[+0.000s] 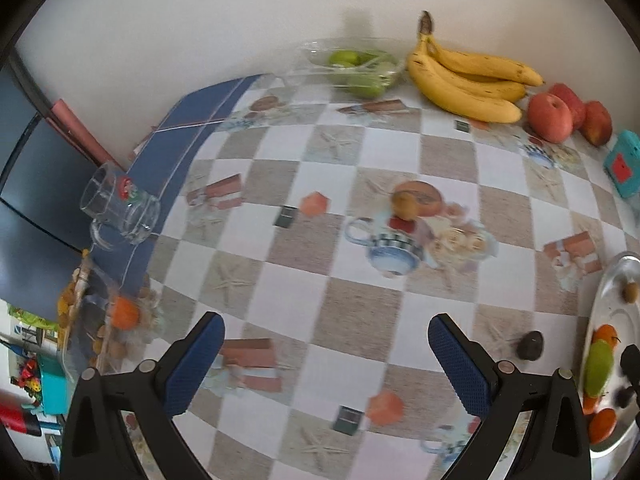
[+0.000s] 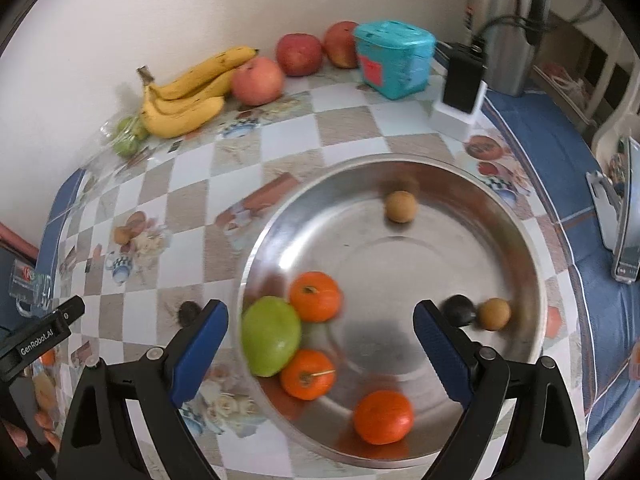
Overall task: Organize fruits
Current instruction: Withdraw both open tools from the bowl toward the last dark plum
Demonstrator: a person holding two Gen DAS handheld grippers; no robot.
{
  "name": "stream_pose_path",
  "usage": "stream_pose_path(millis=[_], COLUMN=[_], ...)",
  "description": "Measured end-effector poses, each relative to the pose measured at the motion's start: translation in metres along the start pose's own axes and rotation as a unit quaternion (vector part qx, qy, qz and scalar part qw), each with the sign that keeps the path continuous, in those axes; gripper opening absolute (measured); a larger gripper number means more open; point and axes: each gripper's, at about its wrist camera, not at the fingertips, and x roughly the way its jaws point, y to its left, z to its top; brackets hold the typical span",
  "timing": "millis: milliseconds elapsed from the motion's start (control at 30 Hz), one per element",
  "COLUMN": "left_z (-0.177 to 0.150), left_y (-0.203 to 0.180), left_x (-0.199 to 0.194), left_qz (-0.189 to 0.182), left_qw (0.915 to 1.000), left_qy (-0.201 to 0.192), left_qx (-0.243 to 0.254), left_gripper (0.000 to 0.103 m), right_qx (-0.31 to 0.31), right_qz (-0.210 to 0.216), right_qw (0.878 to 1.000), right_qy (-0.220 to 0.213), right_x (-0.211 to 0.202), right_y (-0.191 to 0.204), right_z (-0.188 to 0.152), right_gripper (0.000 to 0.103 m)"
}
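Observation:
A steel bowl holds three oranges, a green pear, two small brown fruits and a dark fruit. My right gripper is open and empty above the bowl's near side. My left gripper is open and empty over the checkered tablecloth. A dark fruit lies on the cloth left of the bowl; it also shows in the right wrist view. A small brown fruit lies mid-table. Bananas, red apples and a clear box of green fruit stand along the wall.
A glass mug lies on its side at the table's left edge, near an orange and small nuts. A teal box, a black charger on a white base, a kettle and a phone stand stand at the right.

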Motion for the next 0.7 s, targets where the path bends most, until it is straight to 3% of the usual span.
stream_pose_path(millis=[467,700], left_z=[0.006,0.005], left_y=[0.077,0.077], left_x=[0.006,0.015], left_qz=[-0.001,-0.010], left_qw=[0.9955,0.9955], left_qy=[0.001,0.015], left_qx=[-0.095,-0.092], left_gripper=[0.103,0.103], right_qx=[-0.074,-0.102], right_qz=[0.056,0.070], right_qw=[0.996,0.992], right_qy=[0.000,0.003], right_x=[0.004,0.012], right_y=[0.082,0.107], right_z=[-0.005,-0.010], right_gripper=[0.094,0.094])
